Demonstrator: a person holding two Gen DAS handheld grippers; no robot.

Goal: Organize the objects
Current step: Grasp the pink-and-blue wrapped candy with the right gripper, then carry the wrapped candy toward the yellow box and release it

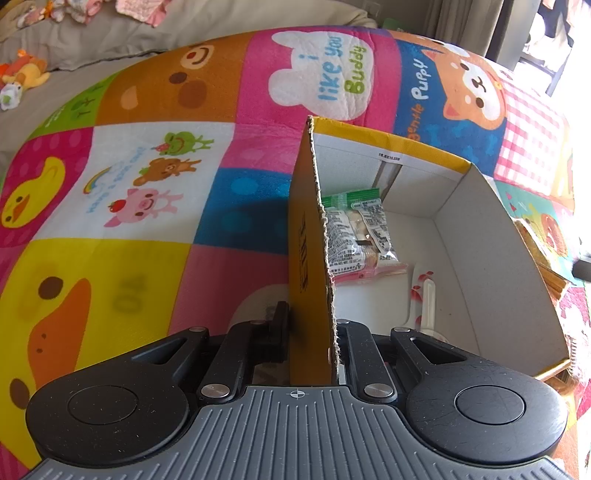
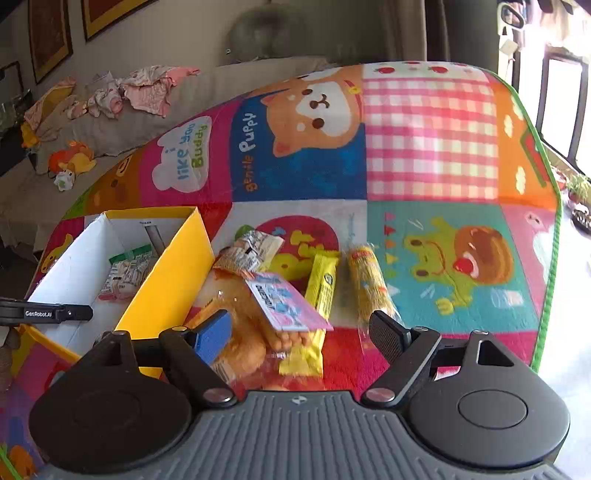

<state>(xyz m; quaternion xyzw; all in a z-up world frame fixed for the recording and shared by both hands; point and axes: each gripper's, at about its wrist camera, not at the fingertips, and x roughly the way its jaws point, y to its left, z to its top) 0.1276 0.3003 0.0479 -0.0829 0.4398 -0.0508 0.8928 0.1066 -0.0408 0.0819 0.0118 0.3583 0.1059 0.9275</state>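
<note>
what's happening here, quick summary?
A person with a gripper in each hand is sorting snack packets into a yellow box on a play mat. The left gripper is shut on the box's side wall. One green-topped packet already lies inside. The right gripper is open above the pile beside the box, over the orange snack bag; nothing is gripped. A yellow bar and a wrapped roll lie beside it.

Cartoon-animal patchwork play mat [image 2: 424, 155] across the floor, green-trimmed at 3 o'clock. Grey sofa [image 2: 207, 96] at 11 o'clock, strewn with pink clothes [image 2: 147, 90] and an orange plush toy [image 2: 72, 160]. Framed pictures [image 2: 50, 33] on the wall at 10 o'clock. Bright window [image 2: 561, 107] at 2 o'clock; curtain [image 2: 406, 29] at 12.
</note>
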